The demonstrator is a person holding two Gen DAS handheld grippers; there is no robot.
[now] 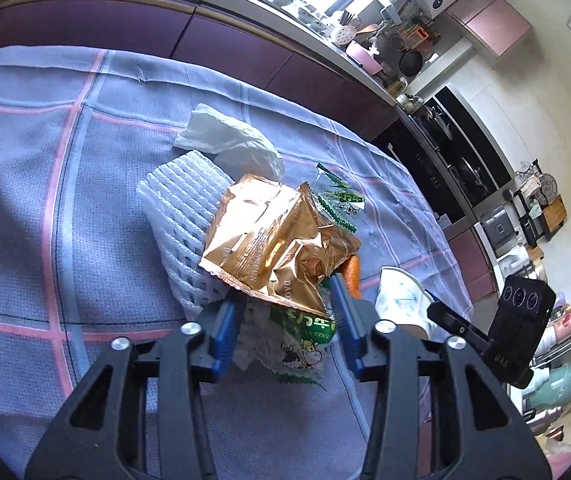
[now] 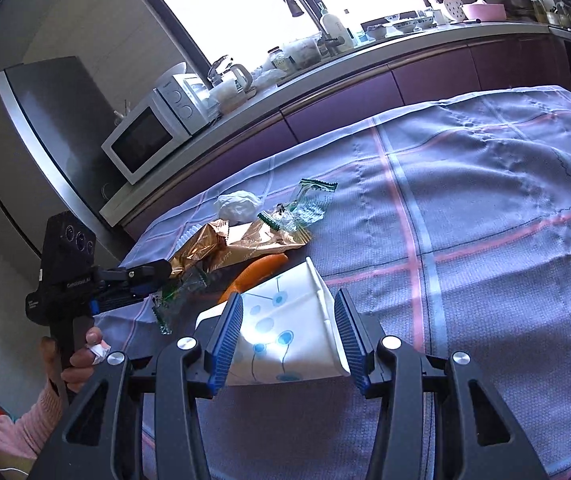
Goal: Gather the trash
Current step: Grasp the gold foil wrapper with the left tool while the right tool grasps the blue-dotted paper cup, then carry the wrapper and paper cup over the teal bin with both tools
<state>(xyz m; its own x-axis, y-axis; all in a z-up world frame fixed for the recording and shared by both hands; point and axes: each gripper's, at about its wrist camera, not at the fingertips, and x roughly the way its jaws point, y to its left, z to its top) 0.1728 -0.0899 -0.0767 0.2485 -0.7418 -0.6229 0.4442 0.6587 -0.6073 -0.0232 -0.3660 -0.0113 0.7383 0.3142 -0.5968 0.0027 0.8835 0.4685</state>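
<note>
A pile of trash lies on the checked tablecloth point(image 1: 85, 200): a gold foil wrapper point(image 1: 273, 244), white foam netting point(image 1: 181, 208), a crumpled white tissue point(image 1: 229, 140), clear green-edged wrappers point(image 1: 341, 200) and an orange peel point(image 1: 352, 276). My left gripper point(image 1: 285, 316) holds a clear green cow-print wrapper point(image 1: 297, 348) between its blue pads, under the gold wrapper's edge. My right gripper point(image 2: 287, 336) is shut on a white paper cup with blue dots point(image 2: 285, 328), lying on its side beside the pile. The cup also shows in the left wrist view point(image 1: 401, 296).
A purple kitchen counter point(image 2: 405, 76) with a microwave point(image 2: 145, 136), kettle and dishes runs behind the table. A steel fridge point(image 2: 45, 120) stands at the left. The cloth stretches bare to the right point(image 2: 505, 220).
</note>
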